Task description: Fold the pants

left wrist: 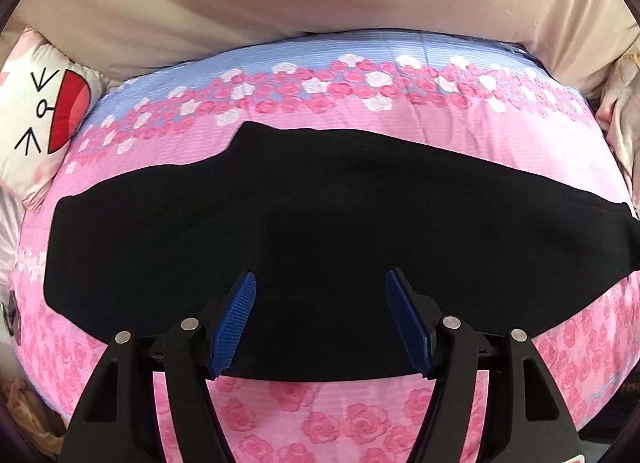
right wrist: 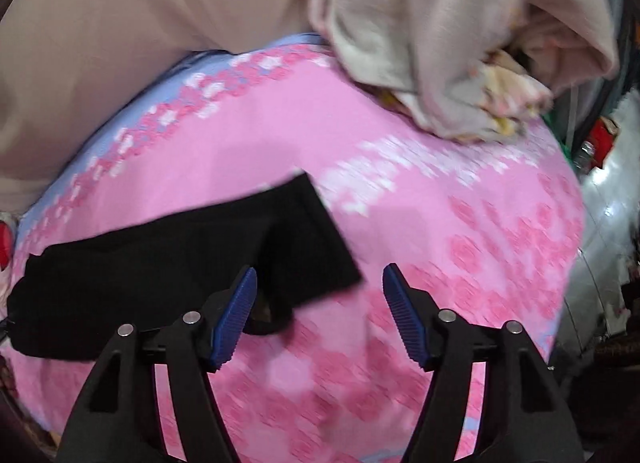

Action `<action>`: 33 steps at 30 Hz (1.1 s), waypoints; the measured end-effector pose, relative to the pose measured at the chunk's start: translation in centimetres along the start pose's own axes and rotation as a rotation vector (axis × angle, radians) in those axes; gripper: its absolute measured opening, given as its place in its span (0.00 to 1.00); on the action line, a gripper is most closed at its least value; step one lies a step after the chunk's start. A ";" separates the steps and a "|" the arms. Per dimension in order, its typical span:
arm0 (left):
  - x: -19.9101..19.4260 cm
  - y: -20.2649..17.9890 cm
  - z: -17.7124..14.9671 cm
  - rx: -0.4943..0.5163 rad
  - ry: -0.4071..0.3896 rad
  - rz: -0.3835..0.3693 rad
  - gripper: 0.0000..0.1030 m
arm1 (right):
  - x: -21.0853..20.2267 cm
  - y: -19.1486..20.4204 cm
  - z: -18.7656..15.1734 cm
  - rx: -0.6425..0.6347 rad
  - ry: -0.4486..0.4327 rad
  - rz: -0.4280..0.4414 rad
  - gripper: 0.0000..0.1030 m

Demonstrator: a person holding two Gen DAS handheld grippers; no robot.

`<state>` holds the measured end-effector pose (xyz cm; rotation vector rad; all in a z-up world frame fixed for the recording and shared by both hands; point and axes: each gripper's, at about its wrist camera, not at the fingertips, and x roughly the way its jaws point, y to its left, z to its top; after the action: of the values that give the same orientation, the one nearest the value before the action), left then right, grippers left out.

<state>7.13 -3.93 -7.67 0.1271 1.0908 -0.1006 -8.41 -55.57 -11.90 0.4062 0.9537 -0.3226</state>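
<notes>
Pants (left wrist: 304, 231): black, spread flat across the pink flowered bed (left wrist: 460, 143), already doubled lengthwise by the look of it; in the left view they run wide ahead of and under the jaws, near hem just behind the pads.
Pants end: in the right view one narrow end (right wrist: 316, 239) lies ahead of the left-hand pad, its corner reaching toward the gap between the jaws; a fold stands up in it.
Left gripper (left wrist: 320, 323): jaws apart, hovering over the cloth, nothing between the pads.
Right gripper (right wrist: 318, 319): jaws apart, empty; mostly bare bed shows between them, the pants end off to their left side. View is blurred.
Risk, grasp: right jaws sit off the cloth edge, so closing here would likely pinch the bed cover or nothing.
Risk, layers: black on black hides the layer edges; taking only the top layer would pull the fold apart.
Risk, crease: the raised fold at the end may get pressed in if folded over as it lies.
Risk, clutter: a beige cloth heap (right wrist: 440, 43) lies beyond the right jaws, a cartoon pillow (left wrist: 44, 119) far left of the left jaws; a wide swing could drag either.
Containers: none visible.
</notes>
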 end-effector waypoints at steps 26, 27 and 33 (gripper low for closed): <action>-2.2 -2.3 -0.2 -0.015 -0.073 0.026 0.70 | -6.7 9.5 4.4 -0.456 -0.099 0.294 0.06; -2.1 -2.1 -0.3 -0.017 -0.073 0.033 0.70 | -7.8 9.3 4.2 -0.481 -0.140 0.261 0.07; 0.0 -1.6 -1.4 -0.061 0.000 0.051 0.70 | 4.2 1.9 -0.1 -0.463 0.180 -0.102 0.42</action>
<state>5.68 -5.33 -8.39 0.0999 1.0883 -0.0212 -5.33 -54.22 -15.10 -0.0385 1.1907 -0.1499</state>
